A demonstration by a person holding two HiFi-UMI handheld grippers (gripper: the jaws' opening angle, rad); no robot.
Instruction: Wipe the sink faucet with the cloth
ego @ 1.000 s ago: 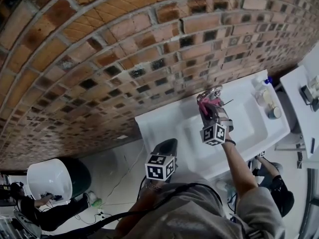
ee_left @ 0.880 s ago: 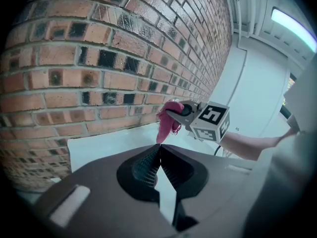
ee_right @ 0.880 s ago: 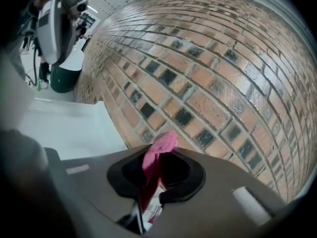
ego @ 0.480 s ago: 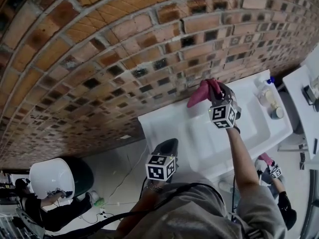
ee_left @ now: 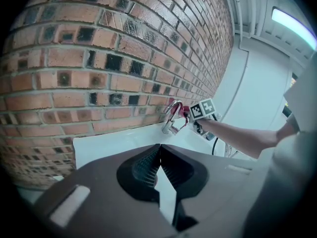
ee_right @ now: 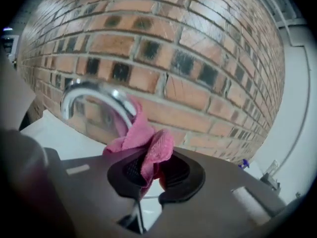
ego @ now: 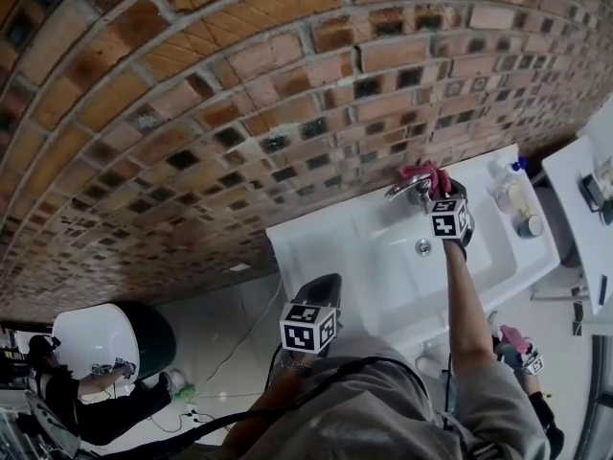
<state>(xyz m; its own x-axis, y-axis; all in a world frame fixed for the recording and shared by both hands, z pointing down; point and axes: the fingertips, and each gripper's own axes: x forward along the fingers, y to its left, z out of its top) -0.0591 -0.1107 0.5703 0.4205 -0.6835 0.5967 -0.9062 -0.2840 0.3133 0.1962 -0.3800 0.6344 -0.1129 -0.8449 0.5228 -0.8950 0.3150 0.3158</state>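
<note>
Half a second before, your pink cloth point(ego: 421, 174) trailed leftward. It had since bunched against the faucet point(ego: 400, 191), upper right of the head view, clenched in your right gripper point(ego: 431, 188). Bottles point(ego: 508, 192) stood at the right end of the sink point(ego: 316, 233). Only the left gripper view showed your left gripper point(ee_left: 159, 158) closed and empty, at lower centre.

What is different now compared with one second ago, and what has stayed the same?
The right gripper carried the pink cloth from over the middle of the sink toward the brick wall. The cloth now lies against the faucet neck. Unchanged: its jaws stay shut on the cloth, and the left gripper stays shut, empty and short of the sink.
</note>
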